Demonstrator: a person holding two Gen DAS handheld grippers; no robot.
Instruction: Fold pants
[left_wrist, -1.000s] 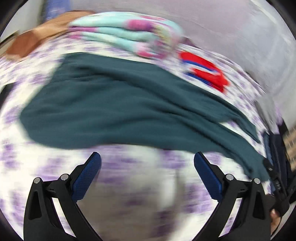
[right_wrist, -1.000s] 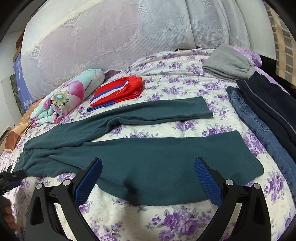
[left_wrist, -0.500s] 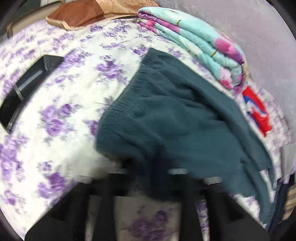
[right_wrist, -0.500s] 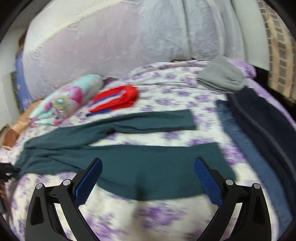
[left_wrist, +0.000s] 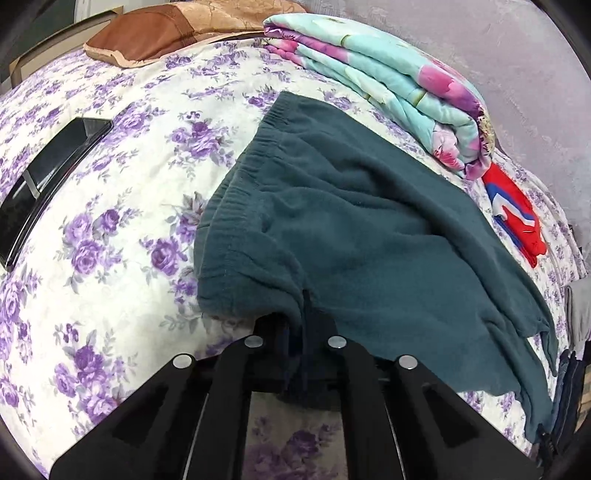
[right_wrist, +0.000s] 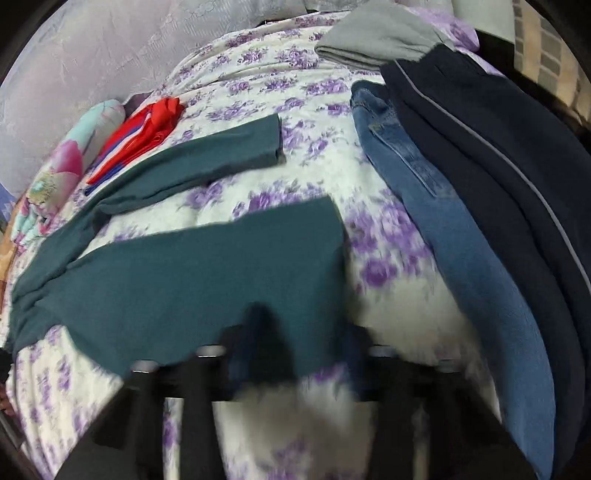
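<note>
Now both grippers have bitten into the teal pants.

Where a second ago both sets of jaws stood wide above the cloth, the left gripper (left_wrist: 301, 325) is clenched on the near corner of the waistband of the teal pants (left_wrist: 362, 229), and the right gripper (right_wrist: 291, 354), blurred, looks pinched on the near edge of the nearer leg (right_wrist: 207, 273). The pants lie spread on the floral bedsheet (left_wrist: 110, 229), legs apart, the far leg (right_wrist: 207, 155) near the red garment (right_wrist: 144, 133). That likely readies a lift of the near leg over the far one. Both grippers tilt steeply down toward the bed, low over the sheet.
</note>
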